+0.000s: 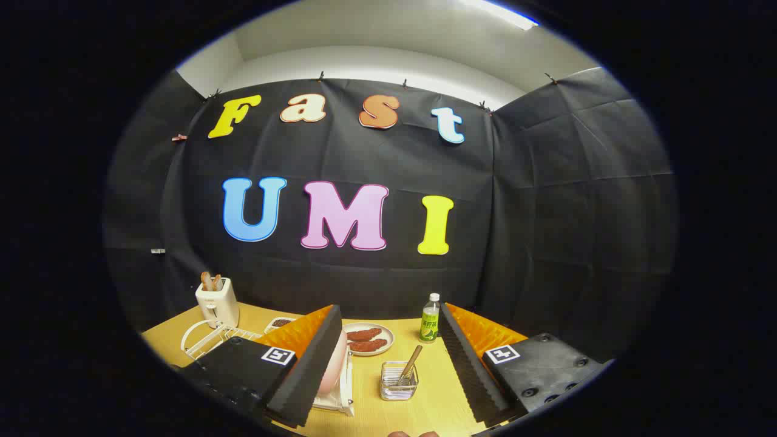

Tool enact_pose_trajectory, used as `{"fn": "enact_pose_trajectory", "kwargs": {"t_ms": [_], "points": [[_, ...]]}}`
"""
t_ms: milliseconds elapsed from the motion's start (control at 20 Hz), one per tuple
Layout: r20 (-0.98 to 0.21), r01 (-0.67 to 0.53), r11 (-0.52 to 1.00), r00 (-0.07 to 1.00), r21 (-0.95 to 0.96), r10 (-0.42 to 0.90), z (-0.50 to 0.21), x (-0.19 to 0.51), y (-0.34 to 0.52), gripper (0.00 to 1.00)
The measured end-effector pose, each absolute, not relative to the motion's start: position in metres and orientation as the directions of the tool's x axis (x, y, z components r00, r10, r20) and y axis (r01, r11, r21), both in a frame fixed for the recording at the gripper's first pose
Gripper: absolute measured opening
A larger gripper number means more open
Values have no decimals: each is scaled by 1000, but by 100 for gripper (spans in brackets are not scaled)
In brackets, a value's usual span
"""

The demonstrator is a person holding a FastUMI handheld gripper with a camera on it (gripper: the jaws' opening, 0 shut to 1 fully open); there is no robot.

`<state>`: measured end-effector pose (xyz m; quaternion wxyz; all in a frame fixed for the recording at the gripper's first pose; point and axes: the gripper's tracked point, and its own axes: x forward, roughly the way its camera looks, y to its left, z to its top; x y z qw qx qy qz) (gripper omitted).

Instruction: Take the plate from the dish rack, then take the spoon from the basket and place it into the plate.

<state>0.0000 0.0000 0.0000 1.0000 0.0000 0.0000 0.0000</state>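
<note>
Wooden table [419,406], black-cloth booth; hand-held gripper [388,388] fingers spread.

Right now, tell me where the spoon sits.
In the gripper view, the wooden-handled spoon stands tilted in the small clear wire basket on the wooden table, between the open jaws, nearer than the plate of reddish food.

Bottle [430,318] label print too small to read.

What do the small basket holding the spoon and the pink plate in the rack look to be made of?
The small square basket looks like thin wire mesh, see-through with metallic glints. The pink round plate looks like smooth glazed ceramic or plastic, faintly glossy; can't tell which. The gripper is open, the basket between its fingers.
</note>
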Motion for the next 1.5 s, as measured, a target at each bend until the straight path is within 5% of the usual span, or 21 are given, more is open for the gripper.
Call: {"fn": "enact_pose_trajectory", "kwargs": {"t_ms": [1000, 1500], "points": [[-65, -25, 998, 998, -61, 21, -11, 38, 23, 97], [-420, -117, 984, 906, -135, 50, -91, 94, 55, 98]]}}
